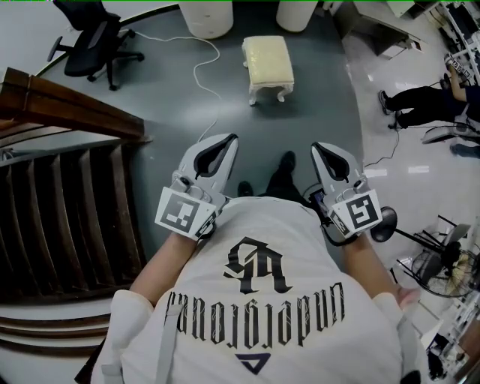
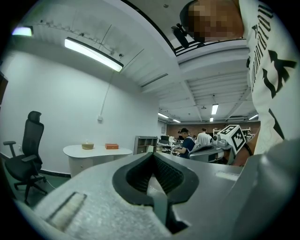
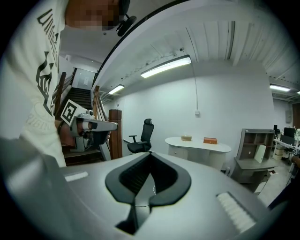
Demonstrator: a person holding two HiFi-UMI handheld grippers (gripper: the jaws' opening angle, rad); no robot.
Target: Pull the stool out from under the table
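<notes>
The cream padded stool [image 1: 268,66] with white carved legs stands on the grey floor, out in the open ahead of me. Beyond it are the white round bases [image 1: 206,16] of the table. My left gripper [image 1: 228,140] and right gripper [image 1: 318,148] are held side by side in front of my chest, well short of the stool. Both are shut with nothing between the jaws. The left gripper view looks past its closed tips [image 2: 152,157] at the white table [image 2: 96,151], and the right gripper view past its own [image 3: 150,158] at the same table [image 3: 199,143]. Neither gripper view shows the stool.
A dark wooden staircase [image 1: 67,187] rises close on my left. A black office chair [image 1: 94,41] stands at the far left, and a white cable [image 1: 208,69] trails across the floor beside the stool. A seated person's legs [image 1: 420,101] and a fan [image 1: 439,262] are on the right.
</notes>
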